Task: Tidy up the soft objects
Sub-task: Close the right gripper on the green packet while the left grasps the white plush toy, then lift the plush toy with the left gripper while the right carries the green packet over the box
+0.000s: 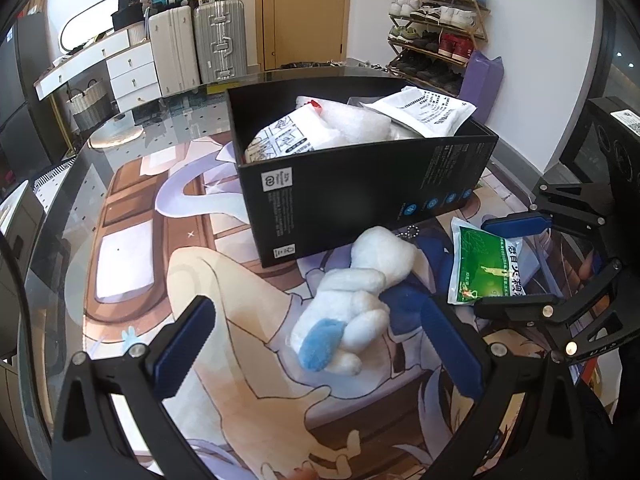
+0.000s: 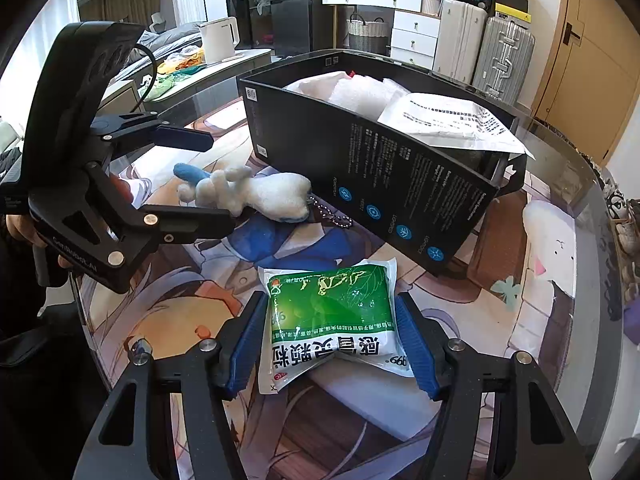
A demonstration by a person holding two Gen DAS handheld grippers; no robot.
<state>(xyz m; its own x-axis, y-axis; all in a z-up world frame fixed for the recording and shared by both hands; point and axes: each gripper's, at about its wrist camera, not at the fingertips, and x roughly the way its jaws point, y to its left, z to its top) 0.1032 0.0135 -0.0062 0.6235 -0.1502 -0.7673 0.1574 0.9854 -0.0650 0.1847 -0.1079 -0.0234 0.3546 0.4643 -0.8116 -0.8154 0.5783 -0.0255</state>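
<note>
The right gripper (image 2: 332, 344) has its jaws pressed in on both sides of the green pouch (image 2: 332, 316), which buckles between the blue pads, so it appears gripped; the left gripper (image 1: 316, 344) stands wide open around the plush (image 1: 352, 300), touching nothing. Both items lie on the mat (image 1: 240, 344) just beside the black box (image 1: 360, 196), already holding white packets. To do this well, I'd close the left jaws across the plush's body, then lift both clear of the box wall before dropping them in.
</note>
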